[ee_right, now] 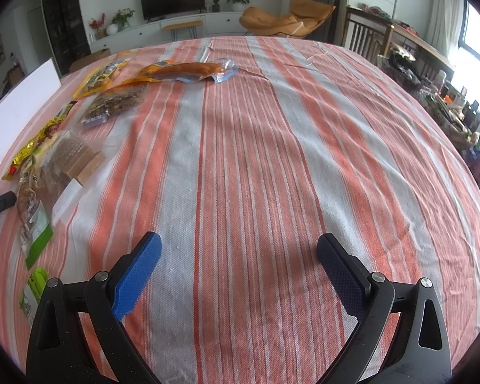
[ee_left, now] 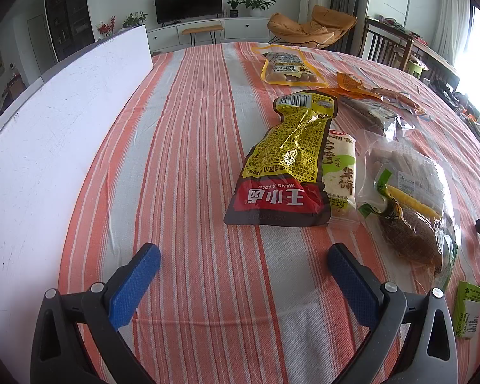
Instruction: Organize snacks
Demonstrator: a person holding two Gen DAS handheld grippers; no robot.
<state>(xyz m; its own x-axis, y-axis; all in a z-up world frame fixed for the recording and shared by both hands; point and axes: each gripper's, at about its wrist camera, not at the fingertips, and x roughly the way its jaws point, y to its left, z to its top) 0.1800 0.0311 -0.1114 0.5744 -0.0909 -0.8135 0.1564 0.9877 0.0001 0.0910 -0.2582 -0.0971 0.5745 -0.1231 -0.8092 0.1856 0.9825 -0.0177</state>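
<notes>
Both grippers hover over the striped tablecloth (ee_right: 256, 147) with nothing in them. The left gripper (ee_left: 244, 257) has its blue pads spread wide, aimed just short of the yellow-and-red foil pouch (ee_left: 284, 163). The right gripper (ee_right: 239, 246) is spread equally wide over a bare stretch of cloth, well apart from any snack.

The snacks lie scattered along one side of the table. The foil pouch overlaps a white rice-cracker pack (ee_left: 340, 172), which sits just beside a clear bag of wafers (ee_left: 409, 172) with a green-labelled brown snack (ee_left: 409, 236) at its near end. Farther back are a yellow-edged peanut bag (ee_left: 288, 65), a dark nut-bar pack (ee_left: 368, 112) and a packaged sausage (ee_right: 182, 68). A small green packet (ee_left: 468, 310) lies near the table's edge. A white board (ee_left: 48, 147) stands along the left side (possibly the wall of a box, though I cannot tell).

No sorting looks done yet, and the foil pouch seems the likely first pick. The risks I would watch:

- The pouch lies flat and slick; pads closing from above could skid off it or pinch the tablecloth instead.
- Because it overlaps the rice-cracker pack, dragging it may pull that pack along.
- The wafers look brittle, so a hard squeeze could crush them.
- The small green packet could be nudged off the edge by a passing gripper.
</notes>
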